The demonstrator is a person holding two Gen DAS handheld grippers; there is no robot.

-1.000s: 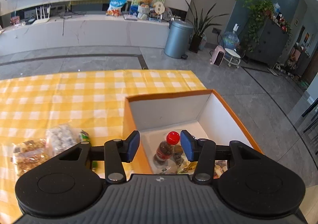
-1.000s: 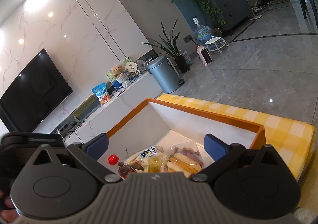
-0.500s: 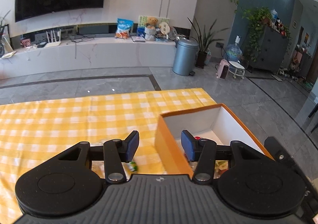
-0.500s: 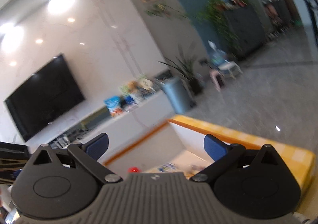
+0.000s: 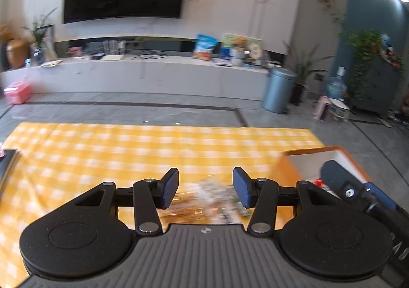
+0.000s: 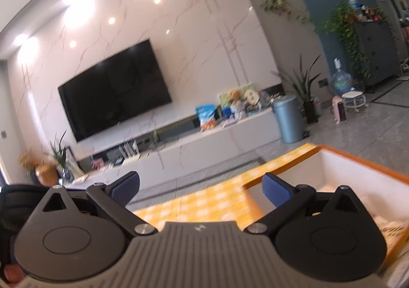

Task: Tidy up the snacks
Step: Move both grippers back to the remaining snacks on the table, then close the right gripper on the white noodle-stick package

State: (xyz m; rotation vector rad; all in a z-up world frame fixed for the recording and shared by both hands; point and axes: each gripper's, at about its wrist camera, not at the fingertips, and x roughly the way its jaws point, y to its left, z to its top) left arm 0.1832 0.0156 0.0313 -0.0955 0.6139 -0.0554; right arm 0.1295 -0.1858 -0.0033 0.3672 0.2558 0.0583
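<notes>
Tongs, left (image 5: 205, 187): we read the blue pads as parted, nothing gripped between them. Below and just ahead of the gap lie blurred snack packets (image 5: 202, 201) on the yellow checked cloth (image 5: 127, 155); we cannot tell whether the pads touch them. To the right of these tongs stands the orange box (image 5: 286, 168) with white inner walls, a red cap (image 5: 317, 181) showing inside, partly hidden by the right tongs' black frame.

Tongs, right (image 6: 200, 187): pads spread wide, released, nothing between them; beyond the gap we see only cloth and floor. The box (image 6: 358, 162) sits to their right and slightly ahead, with pale packets (image 6: 391, 229) dimly visible inside at the lower right. Both views are motion-blurred.
</notes>
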